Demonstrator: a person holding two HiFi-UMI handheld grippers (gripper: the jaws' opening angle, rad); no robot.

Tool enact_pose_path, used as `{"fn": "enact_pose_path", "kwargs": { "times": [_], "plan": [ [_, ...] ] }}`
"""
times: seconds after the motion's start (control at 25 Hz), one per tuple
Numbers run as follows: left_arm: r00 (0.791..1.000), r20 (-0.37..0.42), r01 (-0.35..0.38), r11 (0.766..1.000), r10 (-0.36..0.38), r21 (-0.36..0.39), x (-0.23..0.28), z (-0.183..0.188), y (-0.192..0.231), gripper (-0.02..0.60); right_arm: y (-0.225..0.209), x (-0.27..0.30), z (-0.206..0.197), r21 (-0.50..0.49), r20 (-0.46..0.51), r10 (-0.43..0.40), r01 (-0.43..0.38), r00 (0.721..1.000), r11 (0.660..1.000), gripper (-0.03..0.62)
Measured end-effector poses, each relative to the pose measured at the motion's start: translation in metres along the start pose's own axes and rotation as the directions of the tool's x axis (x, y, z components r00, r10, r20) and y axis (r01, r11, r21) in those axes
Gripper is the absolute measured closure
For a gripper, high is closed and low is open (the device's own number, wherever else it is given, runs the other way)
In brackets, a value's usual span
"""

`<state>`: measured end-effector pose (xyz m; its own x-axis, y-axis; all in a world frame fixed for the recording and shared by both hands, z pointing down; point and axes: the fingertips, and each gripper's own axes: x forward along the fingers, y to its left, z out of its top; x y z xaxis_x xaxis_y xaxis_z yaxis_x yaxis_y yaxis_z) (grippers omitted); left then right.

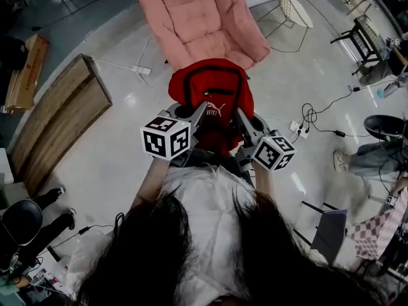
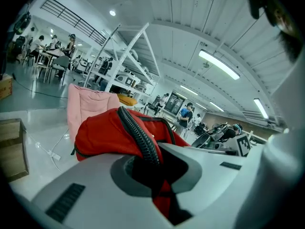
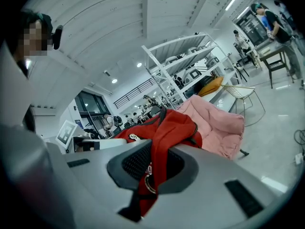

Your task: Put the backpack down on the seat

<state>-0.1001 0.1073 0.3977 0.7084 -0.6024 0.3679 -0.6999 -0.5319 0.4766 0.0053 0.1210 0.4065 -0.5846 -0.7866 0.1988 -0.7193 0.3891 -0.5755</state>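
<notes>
Grip comes from both sides: the red backpack [image 1: 210,91] hangs in front of the person's chest, clear of the pale floor [image 1: 115,164] and short of the pink cushioned chair [image 1: 204,18] that serves as the seat. The left gripper [image 1: 203,110] has its jaws pressed together on the bag's upper edge, where red fabric and a black zipper [image 2: 138,132] run down into the narrow gap between them. The right gripper [image 1: 242,121] is clamped in the same way on a red strap [image 3: 155,166], which hangs through its jaws with the bulk of the bag beyond.

Holding the bag at two points set apart probably keeps it spread and level, so it does not swing or fold from a single pinch; its front panel faces up toward the head view. The two grippers sit close on either side of the bag's near end, which leaves the far end free to reach the cushion first.

The chair lies straight ahead, its padded surface bare and tilted back, so the task looks to be in the carrying stage, with the set-down not yet done. The next move likely calls for stepping forward, lowering the bag onto the cushion, and only then letting the jaws part. A white power strip [image 1: 141,70] and its cable lie on the floor near the chair's left side, a possible snag underfoot. A wooden bench [image 1: 60,113] stands well apart to the left.
</notes>
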Motion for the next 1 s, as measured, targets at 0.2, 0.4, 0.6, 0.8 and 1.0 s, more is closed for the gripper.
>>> {"fn": "enact_pose_path", "kwargs": {
  "times": [0.2,0.4,0.6,0.8,1.0],
  "plan": [
    [1.0,-0.014,0.007,1.0,-0.007,0.019,0.014,0.008,0.002,0.537,-0.01,0.006,0.007,0.003,0.007,-0.014,0.014,1.0,1.0,0.547],
    [1.0,-0.026,-0.004,1.0,0.005,0.012,0.035,0.015,0.011,0.537,-0.028,0.019,0.018,0.001,0.006,-0.01,0.01,1.0,1.0,0.546],
    [0.999,-0.025,-0.034,0.999,0.034,0.008,0.059,0.024,0.016,0.537,-0.051,0.033,0.031,-0.002,-0.017,0.01,-0.01,1.0,1.0,0.547],
    [0.997,-0.008,-0.083,0.996,0.083,-0.022,0.108,0.046,0.026,0.537,-0.092,0.06,0.06,-0.003,-0.064,0.053,-0.053,0.997,0.999,0.546],
    [0.988,0.038,-0.144,0.984,0.149,-0.106,0.15,0.072,0.036,0.537,-0.128,0.087,0.093,-0.026,-0.128,0.107,-0.111,0.986,0.993,0.547]
  ]
}}
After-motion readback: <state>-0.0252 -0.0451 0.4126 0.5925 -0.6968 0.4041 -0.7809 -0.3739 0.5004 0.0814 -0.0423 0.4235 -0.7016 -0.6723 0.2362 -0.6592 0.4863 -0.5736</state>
